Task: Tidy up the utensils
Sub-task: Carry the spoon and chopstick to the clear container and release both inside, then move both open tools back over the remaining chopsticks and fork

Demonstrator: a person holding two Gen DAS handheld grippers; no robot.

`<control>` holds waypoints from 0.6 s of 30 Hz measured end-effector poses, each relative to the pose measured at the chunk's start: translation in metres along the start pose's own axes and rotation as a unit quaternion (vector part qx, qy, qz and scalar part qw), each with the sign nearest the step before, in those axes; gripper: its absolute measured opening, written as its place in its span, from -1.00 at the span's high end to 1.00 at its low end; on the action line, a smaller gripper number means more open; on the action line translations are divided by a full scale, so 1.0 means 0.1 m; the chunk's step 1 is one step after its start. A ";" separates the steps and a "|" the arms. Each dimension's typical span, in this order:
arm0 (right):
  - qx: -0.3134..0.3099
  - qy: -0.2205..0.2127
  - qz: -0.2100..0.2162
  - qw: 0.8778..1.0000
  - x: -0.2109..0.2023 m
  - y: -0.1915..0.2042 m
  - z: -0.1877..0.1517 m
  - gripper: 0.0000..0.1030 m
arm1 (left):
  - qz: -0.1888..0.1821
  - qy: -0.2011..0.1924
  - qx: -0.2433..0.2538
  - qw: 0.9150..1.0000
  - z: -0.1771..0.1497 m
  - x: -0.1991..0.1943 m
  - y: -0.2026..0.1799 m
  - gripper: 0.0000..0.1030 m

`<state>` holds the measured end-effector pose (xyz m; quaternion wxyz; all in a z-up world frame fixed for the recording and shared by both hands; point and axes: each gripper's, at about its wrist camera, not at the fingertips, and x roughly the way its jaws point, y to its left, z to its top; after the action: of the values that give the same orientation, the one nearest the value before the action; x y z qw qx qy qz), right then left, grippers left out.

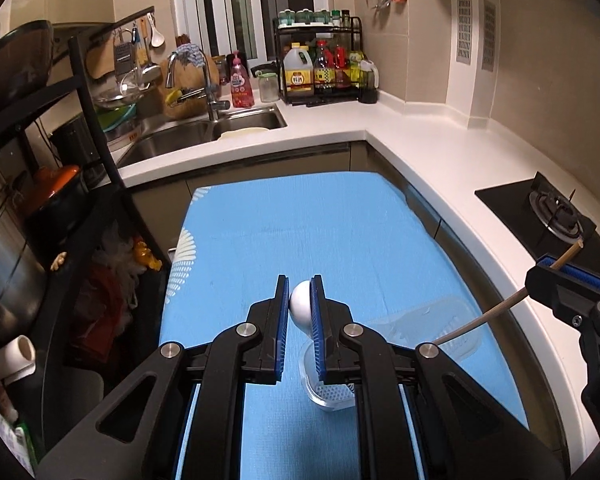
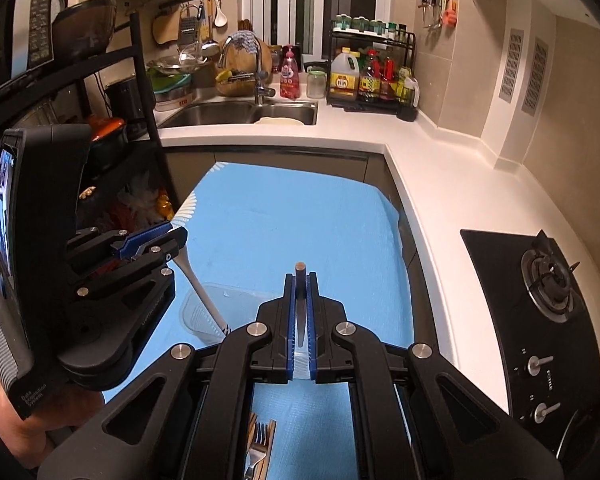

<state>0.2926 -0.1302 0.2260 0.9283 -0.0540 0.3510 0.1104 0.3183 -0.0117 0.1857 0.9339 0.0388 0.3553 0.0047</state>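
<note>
**Both grippers carry utensils over the blue mat**

Nearest the right wrist camera, at 6 o'clock, a fork (image 2: 258,458) and some wooden-handled pieces beside it lie on the blue mat (image 2: 300,220), tines pointing toward the camera. What holds them, if anything, cannot be told.

The right gripper (image 2: 300,280) is clamped tight on a knife (image 2: 300,322). Its long axis runs straight along the fingers, toward 12 o'clock: the dark handle end pokes out past the fingertips and the blade lies back between the blue pads.

The left gripper (image 1: 300,292) is closed on a white spoon (image 1: 300,306), pinching it at the bowl end. In the left wrist view the rounded bowl shows between the fingertips. In the right wrist view the spoon's handle slants down from that gripper toward 5 o'clock, its striped tip ending over a clear plastic container (image 2: 208,316).

That clear container stands on the mat, just below and between the two grippers. Nothing can be made out inside it apart from a ribbed floor.

Farther off, at 12 o'clock, a white countertop (image 1: 400,140) wraps round the mat. A steel sink (image 1: 204,132) sits at 11 o'clock, with a bottle rack (image 1: 320,64) beside it. A gas hob (image 2: 548,280) lies at 3 o'clock.
</note>
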 end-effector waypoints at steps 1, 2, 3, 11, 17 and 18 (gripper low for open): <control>0.003 0.002 0.000 1.000 0.04 0.00 -0.02 0.90 | 0.001 0.002 0.002 1.000 -0.02 0.02 -0.01 0.78; 0.005 0.004 0.001 1.000 0.07 0.00 -0.03 0.90 | -0.001 0.004 0.002 1.000 -0.04 0.05 -0.02 0.78; 0.008 0.006 -0.001 1.000 0.10 0.00 -0.04 0.90 | -0.003 0.006 0.002 1.000 -0.05 0.07 -0.02 0.78; 0.029 0.001 -0.020 0.999 0.07 -0.06 -0.04 0.30 | -0.025 0.007 -0.011 1.000 -0.06 -0.02 0.04 0.60; 0.026 -0.020 -0.030 0.999 -0.23 -0.06 -0.05 0.22 | -0.041 -0.050 -0.031 0.997 -0.02 -0.51 0.12 -0.01; 0.026 -0.025 -0.033 0.999 -0.31 -0.06 -0.07 0.22 | -0.047 -0.058 -0.036 0.997 -0.05 -0.59 0.14 -0.02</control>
<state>0.2675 -0.1420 0.2414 0.9410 -0.0382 0.3284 0.0722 0.2711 0.0000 0.2225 0.9529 -0.0115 0.3018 -0.0282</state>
